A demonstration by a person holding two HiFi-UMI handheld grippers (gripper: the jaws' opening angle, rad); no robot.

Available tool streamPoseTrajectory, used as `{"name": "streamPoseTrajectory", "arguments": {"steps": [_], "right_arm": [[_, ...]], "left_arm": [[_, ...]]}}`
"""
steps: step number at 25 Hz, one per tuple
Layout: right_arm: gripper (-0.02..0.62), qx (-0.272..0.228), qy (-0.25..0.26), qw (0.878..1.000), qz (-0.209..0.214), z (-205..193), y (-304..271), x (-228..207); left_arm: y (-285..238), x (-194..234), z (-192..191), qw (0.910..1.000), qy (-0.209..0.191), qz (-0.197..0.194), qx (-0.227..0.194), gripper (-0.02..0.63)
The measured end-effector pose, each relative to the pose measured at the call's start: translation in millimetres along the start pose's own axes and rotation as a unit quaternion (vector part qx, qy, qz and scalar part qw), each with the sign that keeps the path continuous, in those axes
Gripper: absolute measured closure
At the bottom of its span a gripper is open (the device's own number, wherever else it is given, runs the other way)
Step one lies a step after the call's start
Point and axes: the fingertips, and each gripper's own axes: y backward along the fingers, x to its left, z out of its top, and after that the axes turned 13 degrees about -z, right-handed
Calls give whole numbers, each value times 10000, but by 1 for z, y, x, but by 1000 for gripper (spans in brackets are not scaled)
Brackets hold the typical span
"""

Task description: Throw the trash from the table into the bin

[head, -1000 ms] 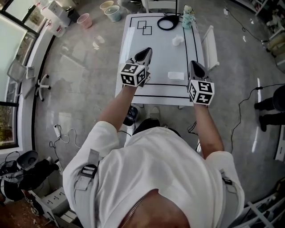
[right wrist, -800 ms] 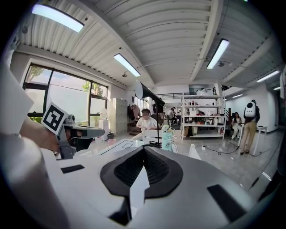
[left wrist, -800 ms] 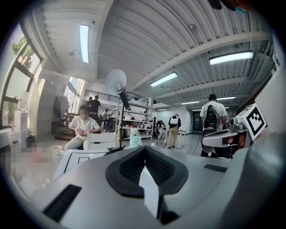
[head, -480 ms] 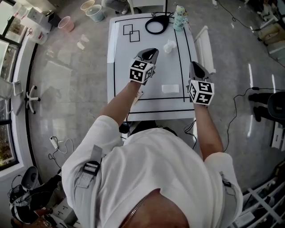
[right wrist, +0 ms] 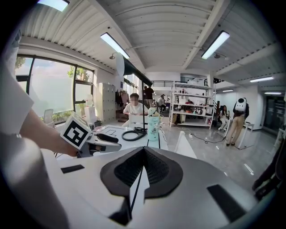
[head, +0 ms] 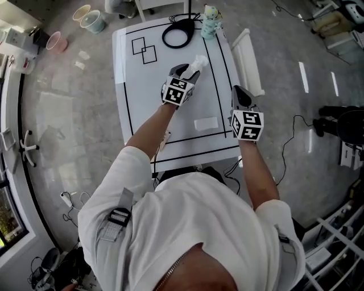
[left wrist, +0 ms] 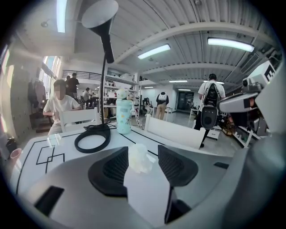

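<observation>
- Crumpled tissue (left wrist: 139,157) sits on the white bench (head: 136,96), straight ahead of the left claw (head: 186,70) and between its opening pads, apparently not yet pinched.
- Right claw (right wrist: 142,167), pressed together and empty, hovers farther off, beside a flat paper (head: 206,123).

Head view steeply down; gripper views low, sharing the table (head: 142,96)

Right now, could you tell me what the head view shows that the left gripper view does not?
Only the head view: the flat paper on the table and the wearer's shirt. Only the left gripper view: people in the room behind. Both: the crumpled wad between the opening left gripper's jaws, the lamp base and the bottle.
</observation>
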Motion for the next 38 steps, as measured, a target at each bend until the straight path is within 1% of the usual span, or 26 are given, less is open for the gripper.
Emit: {"name": "streamPoseTrajectory", "arguments": {"steps": [3, 5, 9, 14, 15, 17, 18, 21, 26, 31, 34, 38], "right_arm": [[589, 98, 21, 9999, -119, -2, -3, -9], [589, 146, 21, 9997, -201, -6, -4, -17], [589, 253, -29, 9991, -331, -17, -6, -26], [589, 369, -104, 9984, -426, -26, -8, -36], [589, 376, -113, 9983, -425, -26, -9, -37], [589, 376, -126, 9984, -410, -27, -11, -37], [589, 374, -132, 9984, -396, -27, -12, -36], [589, 331, -152, 9988, -330, -26, -13, -32], [589, 122, -184, 9996, -167, -16, -5, -26], [589, -147, -185, 9996, 146, -4, 11, -14], [589, -345, -140, 9985, 390, 5, 26, -1], [589, -624, -69, 9949, 784, 17, 47, 16]], "left_arm": [[-22, 11, -9, 9997, -6, 22, 252, 363], [-39, 18, -15, 9994, -30, -6, 339, 345], [-69, 25, -31, 9982, -157, -128, 561, 344], [-79, 33, -41, 9973, 107, -19, 723, 347], [-80, 33, -42, 9974, 137, -15, 706, 368], [-76, 33, -39, 9978, 164, 20, 638, 431], [-73, 32, -36, 9980, 181, 46, 604, 447], [-63, 30, -28, 9985, 219, 100, 495, 463], [-36, 22, -7, 9993, 171, 279, 205, 468], [16, 10, 25, 9974, 80, 659, -269, 468], [57, -1, 45, 9939, 28, 931, -589, 469], [112, -19, 66, 9863, -127, 1372, -903, 469]]}}
